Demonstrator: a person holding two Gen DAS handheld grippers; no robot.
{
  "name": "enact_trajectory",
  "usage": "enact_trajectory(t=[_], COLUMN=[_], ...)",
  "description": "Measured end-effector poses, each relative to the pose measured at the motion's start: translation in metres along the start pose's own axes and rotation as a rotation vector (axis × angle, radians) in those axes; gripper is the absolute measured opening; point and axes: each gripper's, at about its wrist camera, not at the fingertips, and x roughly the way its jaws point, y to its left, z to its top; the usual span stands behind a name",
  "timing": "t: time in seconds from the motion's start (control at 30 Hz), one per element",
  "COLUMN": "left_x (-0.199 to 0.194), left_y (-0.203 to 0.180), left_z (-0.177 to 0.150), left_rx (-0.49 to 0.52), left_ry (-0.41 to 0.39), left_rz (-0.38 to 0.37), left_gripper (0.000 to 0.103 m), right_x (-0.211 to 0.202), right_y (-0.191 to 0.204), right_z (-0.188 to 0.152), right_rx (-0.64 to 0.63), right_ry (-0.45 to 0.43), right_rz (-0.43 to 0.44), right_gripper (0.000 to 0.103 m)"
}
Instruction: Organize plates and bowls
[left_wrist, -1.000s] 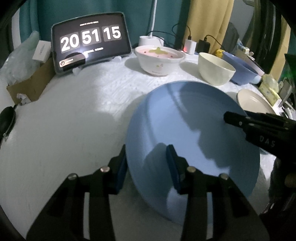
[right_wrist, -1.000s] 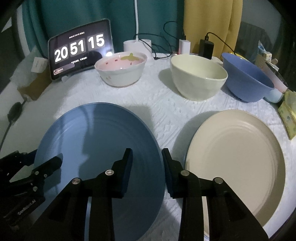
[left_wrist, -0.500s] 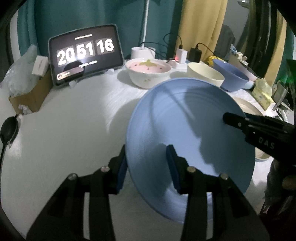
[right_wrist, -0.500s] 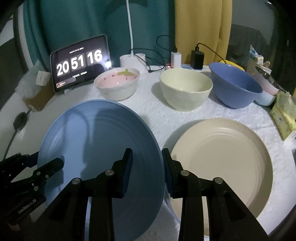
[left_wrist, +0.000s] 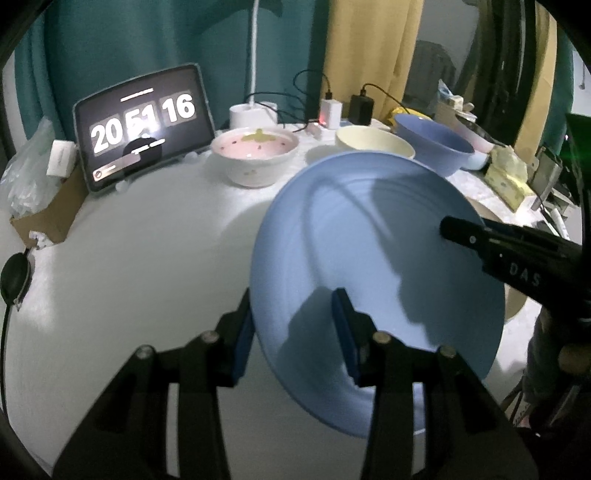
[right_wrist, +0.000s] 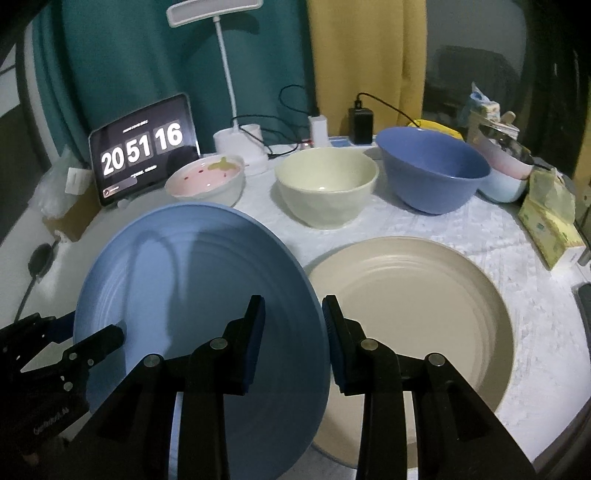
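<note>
Both grippers, left (left_wrist: 293, 325) and right (right_wrist: 291, 334), pinch opposite rims of the stiff, slick blue plate (right_wrist: 192, 295) beside the beige plate (right_wrist: 413, 295).

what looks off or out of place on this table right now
Only the blue plate is askew: it is tilted, gripped at opposite rims by the left hand-held gripper and right hand-held gripper, overlapping the beige plate. No spills or damage show.

We read "20 51 16" on the tablet clock (right_wrist: 143, 147) behind the pink bowl (right_wrist: 205, 181), and "DAS" on the right gripper (left_wrist: 524, 275).
</note>
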Motion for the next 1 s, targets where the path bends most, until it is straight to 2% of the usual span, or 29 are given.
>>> enact_trajectory(t=[0.47, 1.0], left_x=[0.004, 0.03], left_y=[-0.037, -0.076], left_z=[0.012, 0.025], left_rx=[0.042, 0.087], left_ry=[0.006, 0.041], left_rz=[-0.013, -0.042], left_gripper=[0.042, 0.042], right_x=[-0.01, -0.005], right_y=[-0.037, -0.081], right_z=[-0.002, 0.002], right_rx=[0.046, 0.102], right_ry=[-0.016, -0.003], right_rz=[-0.017, -0.058], right_gripper=[0.034, 0.034])
